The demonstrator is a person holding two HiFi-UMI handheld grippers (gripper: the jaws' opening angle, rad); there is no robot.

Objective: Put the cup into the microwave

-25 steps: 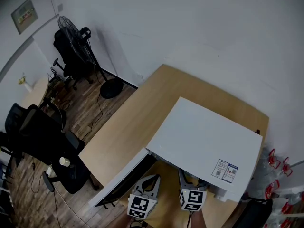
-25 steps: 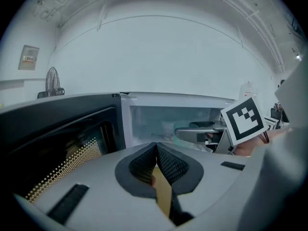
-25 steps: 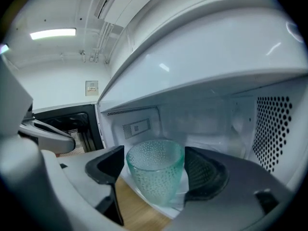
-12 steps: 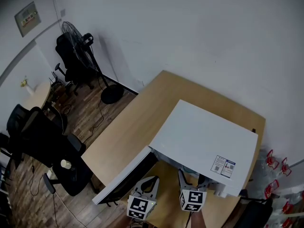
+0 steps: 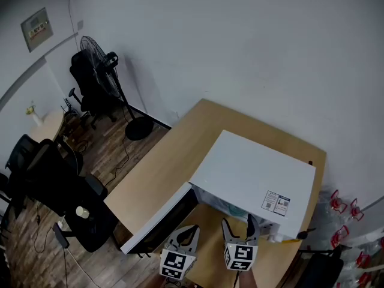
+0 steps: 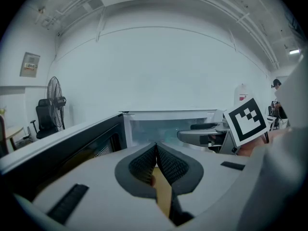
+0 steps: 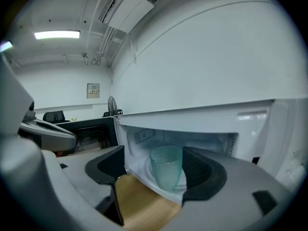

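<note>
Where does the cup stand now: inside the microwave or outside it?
Inside, upright. The right gripper view shows the cup standing in the microwave cavity, beyond its open door.

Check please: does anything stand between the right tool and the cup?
Nothing visible does. The cup stands inside the open microwave, directly between the right tool's parted jaws; the door is swung aside.

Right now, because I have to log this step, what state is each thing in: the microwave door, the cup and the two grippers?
Microwave door: open, swung out to the left.
Cup: upright, standing inside the microwave.
Right gripper: open, jaws wide apart in front of the cup, not gripping it.
Left gripper: shut, nothing between its jaws.
</note>
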